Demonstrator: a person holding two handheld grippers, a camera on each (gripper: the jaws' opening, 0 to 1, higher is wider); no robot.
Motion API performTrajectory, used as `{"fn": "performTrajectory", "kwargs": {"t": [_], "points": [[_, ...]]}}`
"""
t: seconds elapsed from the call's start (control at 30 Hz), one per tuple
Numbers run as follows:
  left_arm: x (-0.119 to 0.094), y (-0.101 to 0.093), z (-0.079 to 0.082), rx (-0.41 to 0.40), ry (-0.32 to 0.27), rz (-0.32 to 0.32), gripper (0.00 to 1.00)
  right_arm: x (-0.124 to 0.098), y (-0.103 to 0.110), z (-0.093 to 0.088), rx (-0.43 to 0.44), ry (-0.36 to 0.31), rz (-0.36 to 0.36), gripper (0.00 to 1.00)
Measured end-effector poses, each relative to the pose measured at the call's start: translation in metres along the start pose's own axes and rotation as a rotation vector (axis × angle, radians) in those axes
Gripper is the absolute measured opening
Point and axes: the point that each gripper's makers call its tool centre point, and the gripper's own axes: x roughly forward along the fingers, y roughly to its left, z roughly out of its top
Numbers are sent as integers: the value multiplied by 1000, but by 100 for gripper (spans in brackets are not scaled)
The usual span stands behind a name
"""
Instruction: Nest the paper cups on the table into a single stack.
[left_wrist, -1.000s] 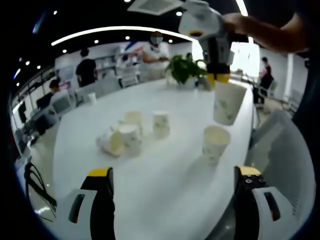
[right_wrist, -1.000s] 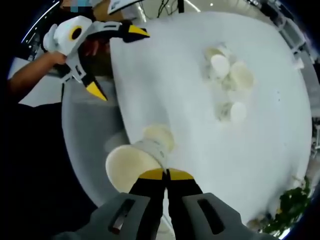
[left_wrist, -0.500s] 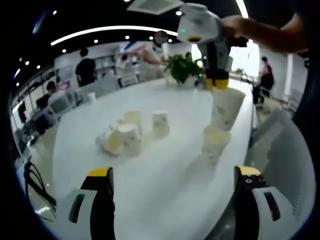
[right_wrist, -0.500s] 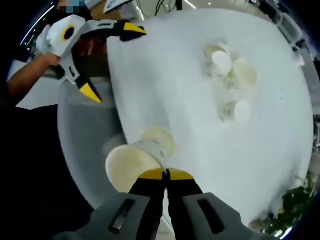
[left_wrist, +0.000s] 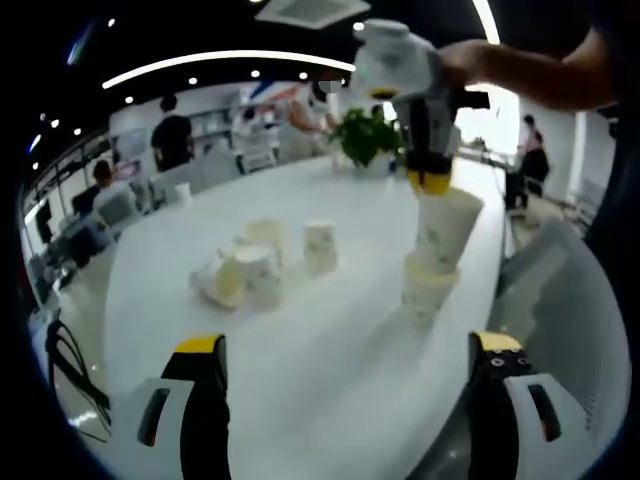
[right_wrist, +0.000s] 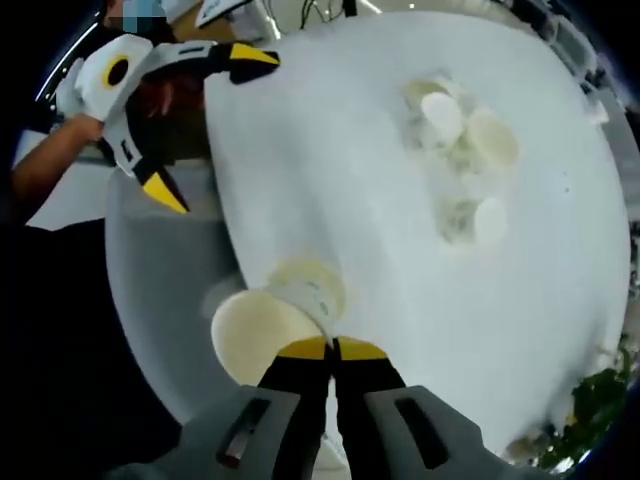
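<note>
Right gripper (left_wrist: 430, 182) clamped on tilted cup (left_wrist: 443, 228), its base entering upright cup (left_wrist: 425, 292) directly below; left gripper (left_wrist: 345, 350) spread wide, empty.

Right tool (left_wrist: 430, 182) lowered held cup (left_wrist: 444, 228) into table cup (left_wrist: 426, 290)

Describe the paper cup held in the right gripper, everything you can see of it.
The held cup is a white paper cup with a faint greenish print on its wall, mouth up and tilted. The right gripper pinches its rim with yellow-tipped jaws shut on it. Its base sits in the mouth of the standing cup near the table edge, only partly nested. In the right gripper view its pale, empty inside shows.
</note>
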Motion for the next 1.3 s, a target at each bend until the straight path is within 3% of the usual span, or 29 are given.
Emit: {"fn": "performTrajectory", "kwargs": {"t": [0.47,1.3], "points": [[-1,2,-1,-4,5,4,98,27,1,0,21,3,6,0],[-3,-1,-4,-8,2,-2,98,62,-12,-1,41,6,-49,0]]}}
